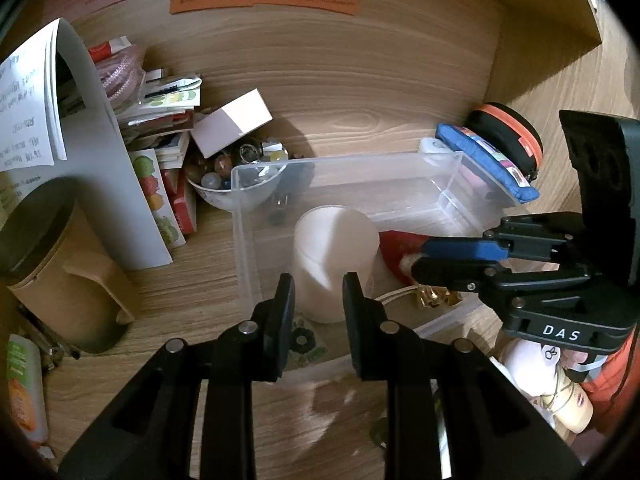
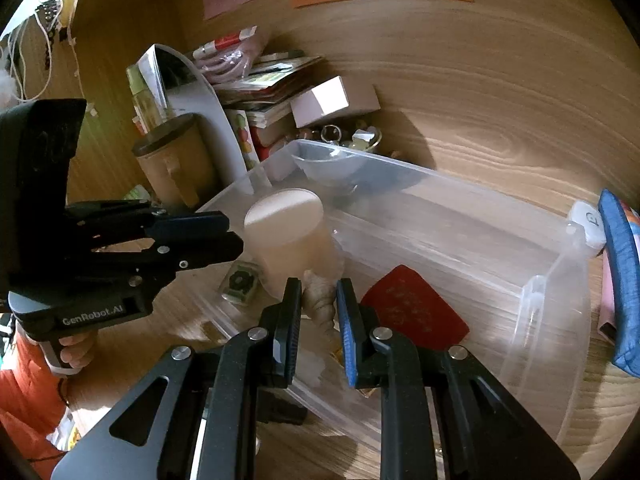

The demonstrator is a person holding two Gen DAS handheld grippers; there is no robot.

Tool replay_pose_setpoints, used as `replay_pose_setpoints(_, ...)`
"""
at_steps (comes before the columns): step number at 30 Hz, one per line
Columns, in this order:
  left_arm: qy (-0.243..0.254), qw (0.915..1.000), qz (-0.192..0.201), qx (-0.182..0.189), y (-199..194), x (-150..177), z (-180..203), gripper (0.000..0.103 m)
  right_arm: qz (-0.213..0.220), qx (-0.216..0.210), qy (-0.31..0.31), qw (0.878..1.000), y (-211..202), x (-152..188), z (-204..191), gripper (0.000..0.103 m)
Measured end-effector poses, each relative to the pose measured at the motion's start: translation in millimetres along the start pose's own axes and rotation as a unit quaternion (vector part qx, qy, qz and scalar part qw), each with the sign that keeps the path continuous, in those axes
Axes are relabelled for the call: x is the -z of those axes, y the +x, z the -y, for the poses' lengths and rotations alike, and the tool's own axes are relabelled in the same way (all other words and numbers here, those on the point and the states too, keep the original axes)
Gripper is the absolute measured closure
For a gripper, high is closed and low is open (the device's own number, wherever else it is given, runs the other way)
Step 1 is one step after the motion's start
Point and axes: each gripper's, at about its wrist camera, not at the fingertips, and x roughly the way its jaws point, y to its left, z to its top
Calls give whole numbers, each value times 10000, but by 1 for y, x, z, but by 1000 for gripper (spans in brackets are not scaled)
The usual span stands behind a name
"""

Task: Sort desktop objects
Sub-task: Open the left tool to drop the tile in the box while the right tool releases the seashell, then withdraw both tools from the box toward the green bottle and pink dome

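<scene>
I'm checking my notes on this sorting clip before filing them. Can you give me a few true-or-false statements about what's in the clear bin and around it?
1. A white cylindrical container stands inside the clear plastic bin. True.
2. The bowl of marbles sits inside the bin. False: it stands outside, behind the bin's far left corner.
3. A red pouch lies in the bin. True.
4. The blue pouch lies in the bin. False: it lies outside, by the bin's right end.

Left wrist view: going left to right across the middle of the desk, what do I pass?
Tan lidded canister → bowl of marbles → white cylinder in the clear bin → red item → blue pouch.
</scene>
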Motion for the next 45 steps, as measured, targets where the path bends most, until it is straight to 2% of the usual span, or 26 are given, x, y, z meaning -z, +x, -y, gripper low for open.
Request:
replay_pose_setpoints(5, -17, 10000, -10, 74, 0, 1, -1, 76, -9, 16, -20, 10000, 0, -1, -1, 84)
replay_pose_setpoints(9, 54, 9999, -3, 96, -1, 2, 3, 67, -11, 54, 17, 10000, -1, -1, 1, 79)
replay_pose_setpoints(14, 166, 9994, 130, -257, -9, 2, 11, 52, 20, 46, 1, 10000, -7, -1, 1, 78)
replay_pose_setpoints(16, 171, 9991, 185, -354, -15, 2, 12, 48, 89, 104, -19, 9999, -13, -2, 0, 74)
replay_pose_setpoints(18, 154, 9985, 246, -454, -25, 2, 12, 43, 179, 155, -22, 9997, -20, -3, 0, 62)
replay_pose_setpoints(20, 147, 9980, 308, -532, -33, 3, 12, 39, 296, 248, -44, 9992, -30, -4, -2, 57)
replay_pose_setpoints(22, 143, 9970, 384, -650, -43, 5, 12, 31, 385, 276, -73, 9989, -39, -4, -5, 56)
replay_pose_setpoints(30, 47, 9959, 530, -732, -72, 16, 13, 22, 735, 574, -143, 9955, -87, 9, -14, 44)
replay_pose_setpoints(35, 1, 9964, 490, -696, -77, 29, 17, 18, 889, 766, -197, 9929, -115, 31, -19, 42)
replay_pose_setpoints(39, -83, 9974, 327, -644, -73, 39, 18, 18, 842, 869, -207, 9924, -124, 48, -22, 41)
replay_pose_setpoints(45, -224, 9983, 40, -529, -64, 56, 16, 18, 514, 920, -162, 9943, -118, 74, -22, 41)
